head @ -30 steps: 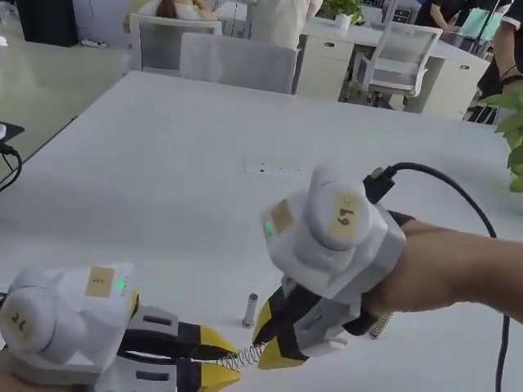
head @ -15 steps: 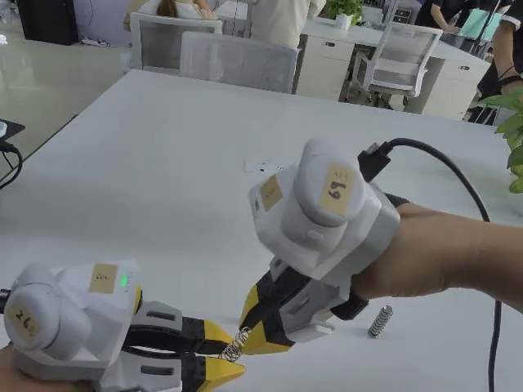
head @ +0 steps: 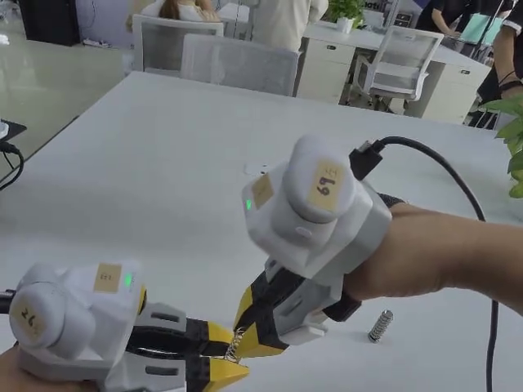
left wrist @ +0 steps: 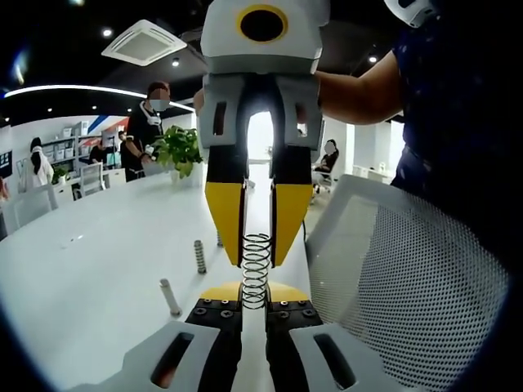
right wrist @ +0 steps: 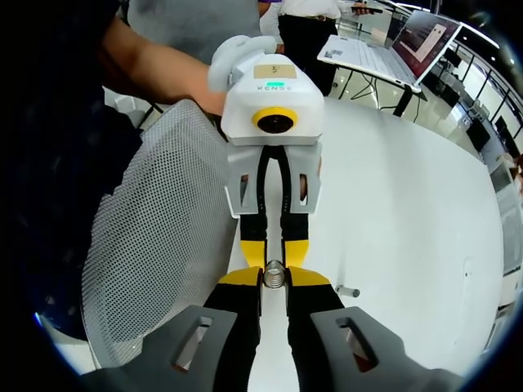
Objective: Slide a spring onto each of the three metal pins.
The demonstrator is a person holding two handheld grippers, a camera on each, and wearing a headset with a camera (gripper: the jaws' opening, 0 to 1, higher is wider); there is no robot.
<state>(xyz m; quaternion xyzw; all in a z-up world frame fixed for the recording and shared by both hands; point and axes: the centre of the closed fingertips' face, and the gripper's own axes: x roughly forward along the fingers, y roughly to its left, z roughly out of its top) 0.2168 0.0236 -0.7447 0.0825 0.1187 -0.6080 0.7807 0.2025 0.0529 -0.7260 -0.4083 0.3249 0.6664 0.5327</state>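
My left tool [head: 222, 359] is in the lower left of the head view; my right tool [head: 245, 328] reaches down from the middle of the frame; their yellow tips nearly meet low in the picture.

A spring [left wrist: 256, 265] is held between the two tools. In the left gripper view it runs from my left tool's tips at the bottom up to the right tool's yellow tips just above. My left tool is pressed onto one end of the spring; my right tool is pinching the other end. In the right gripper view I see the spring end-on, a small ring between the two pairs of tips.

A second spring [head: 380, 325] is on the white tabletop [head: 180, 163] in the lower right of the head view, well apart from the tools; I cannot tell if it stands or lies.

In the lower left of the left gripper view a pin [left wrist: 169, 296] stands upright on the tabletop.
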